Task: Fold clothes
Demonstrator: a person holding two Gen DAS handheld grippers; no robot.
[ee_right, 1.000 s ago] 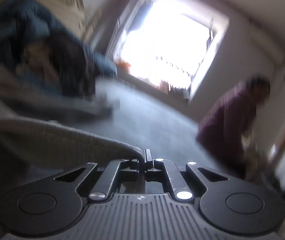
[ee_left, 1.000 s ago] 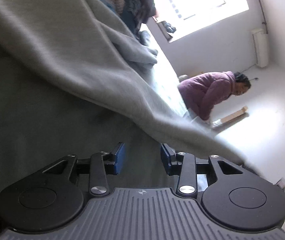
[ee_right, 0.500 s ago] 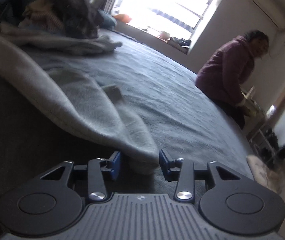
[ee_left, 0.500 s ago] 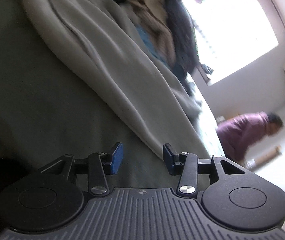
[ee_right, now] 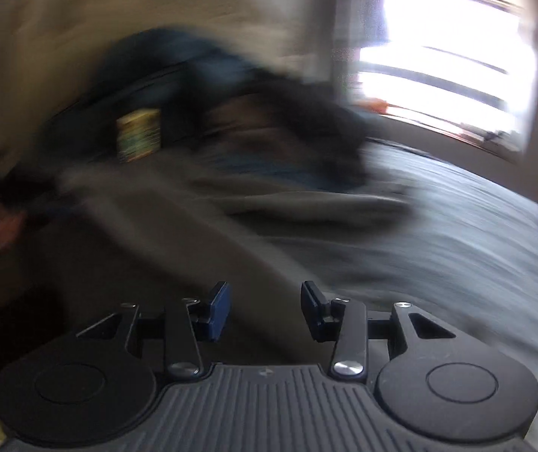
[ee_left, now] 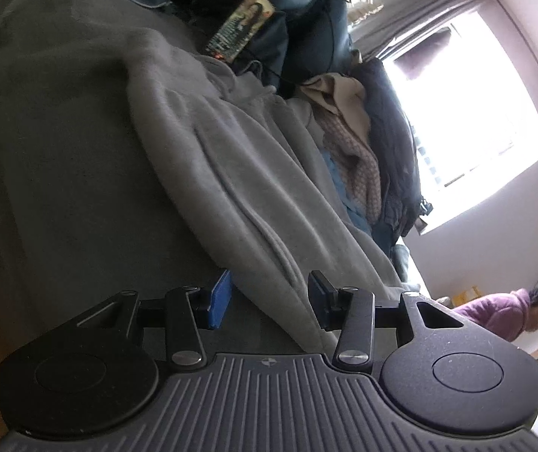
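The long grey fleece garment (ee_left: 231, 173) is lying spread across the dark grey bed cover (ee_left: 54, 158), running from the heap of dark and beige clothes (ee_left: 359, 128) near the bright window (ee_left: 472, 120) down toward the left gripper (ee_left: 269, 297). The left gripper's blue-padded fingers (ee_left: 220, 298) are being held partly apart, and the garment's lower edge is seen passing between them without being pressed by either pad. A printed card or packet (ee_left: 242, 26) is resting among the dark clothes at the top of the heap. A person in a purple top (ee_left: 502, 312) is seen bending low at the far side of the room.

The right wrist view is heavily blurred. There the right gripper (ee_right: 265, 305) is shown with its jaws, which have just been opening, standing partly apart, and nothing is being clamped; a grey fold of the same garment (ee_right: 276, 203) is seen beyond and partly between the fingertips, on the bed cover (ee_right: 476, 248). Whether the cloth is being touched there cannot be told.
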